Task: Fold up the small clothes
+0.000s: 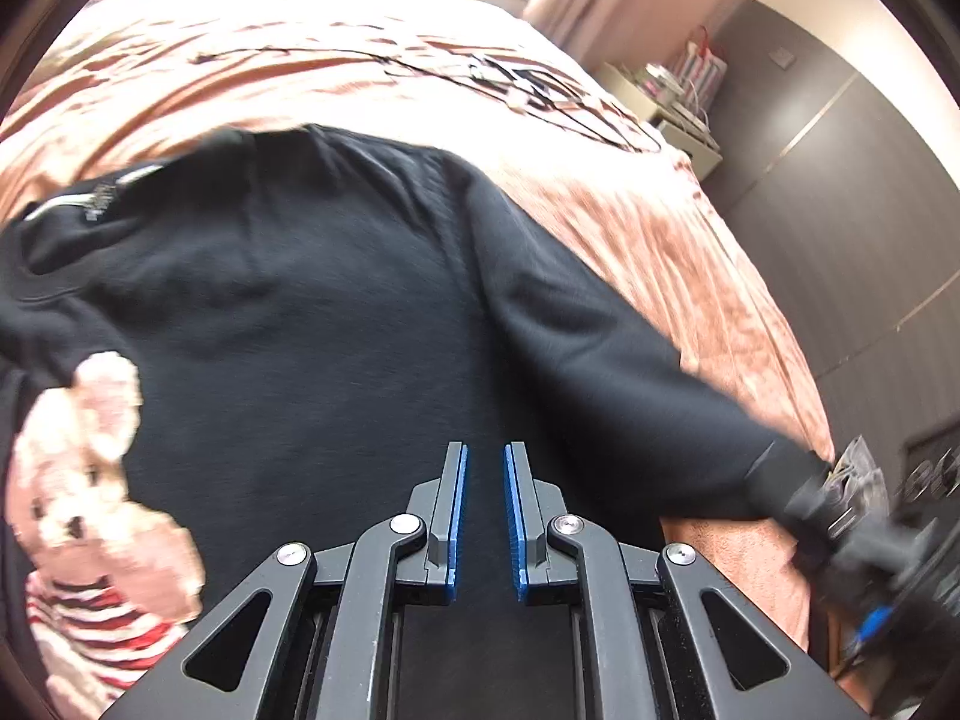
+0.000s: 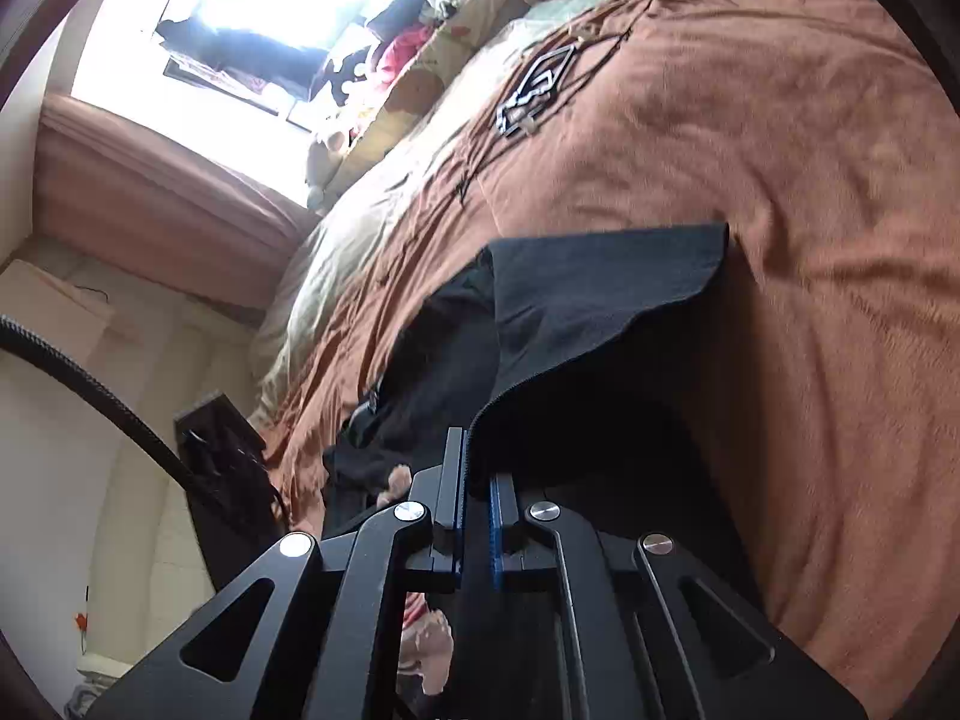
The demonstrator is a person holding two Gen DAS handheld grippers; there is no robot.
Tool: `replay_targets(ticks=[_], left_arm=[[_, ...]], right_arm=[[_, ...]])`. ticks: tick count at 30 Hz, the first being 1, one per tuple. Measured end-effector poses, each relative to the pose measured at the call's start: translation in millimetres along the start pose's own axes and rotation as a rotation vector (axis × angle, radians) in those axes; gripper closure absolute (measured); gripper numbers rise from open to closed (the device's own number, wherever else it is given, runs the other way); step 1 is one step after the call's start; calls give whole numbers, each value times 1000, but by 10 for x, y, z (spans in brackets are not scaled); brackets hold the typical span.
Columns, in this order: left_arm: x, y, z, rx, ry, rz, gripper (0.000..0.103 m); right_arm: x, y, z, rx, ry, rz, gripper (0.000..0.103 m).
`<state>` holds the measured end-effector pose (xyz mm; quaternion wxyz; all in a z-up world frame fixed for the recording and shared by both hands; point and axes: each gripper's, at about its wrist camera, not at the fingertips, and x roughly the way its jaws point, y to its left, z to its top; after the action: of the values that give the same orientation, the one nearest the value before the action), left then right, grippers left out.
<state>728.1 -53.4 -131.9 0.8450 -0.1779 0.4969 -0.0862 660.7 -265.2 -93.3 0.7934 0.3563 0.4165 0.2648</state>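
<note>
A black sweatshirt [image 1: 336, 312] with a pink bear print [image 1: 90, 516] lies spread on the bed. My left gripper [image 1: 485, 453] hovers over its body, jaws a little apart and empty. The sweatshirt's sleeve [image 1: 630, 384] stretches right to my right gripper [image 1: 840, 516], which is blurred there. In the right wrist view my right gripper [image 2: 478, 468] is shut on the black sleeve cuff [image 2: 594, 300], which rises lifted above the jaws. The bear print shows below the gripper [image 2: 429, 642].
The bed is covered by a rust-pink duvet [image 1: 660, 228] with a black line pattern [image 2: 534, 90]. A bedside table with clutter [image 1: 678, 96] stands at the far right by dark wall panels. Pillows and soft toys lie by the window [image 2: 384, 78]. A black hose [image 2: 90, 390] hangs at left.
</note>
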Motion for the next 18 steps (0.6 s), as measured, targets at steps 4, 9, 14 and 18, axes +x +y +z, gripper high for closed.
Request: replay_targets(ticks=[4,9,14,18], left_arm=[[-179,92,-17,-19,-13,4,90],[-271,108,-28,-20,-19,14,90],[-250,-9,-41,15,-5,2,90],[-196,-202,-51,71,10,-17,89]], right_arm=[[186,-89,-145,34,88,-61,99],[153,-261,-148,89,106,-74,42],[-143,-394,-116,105,51,-72,30],[-483,-458,-144,100,-35,-99,30]])
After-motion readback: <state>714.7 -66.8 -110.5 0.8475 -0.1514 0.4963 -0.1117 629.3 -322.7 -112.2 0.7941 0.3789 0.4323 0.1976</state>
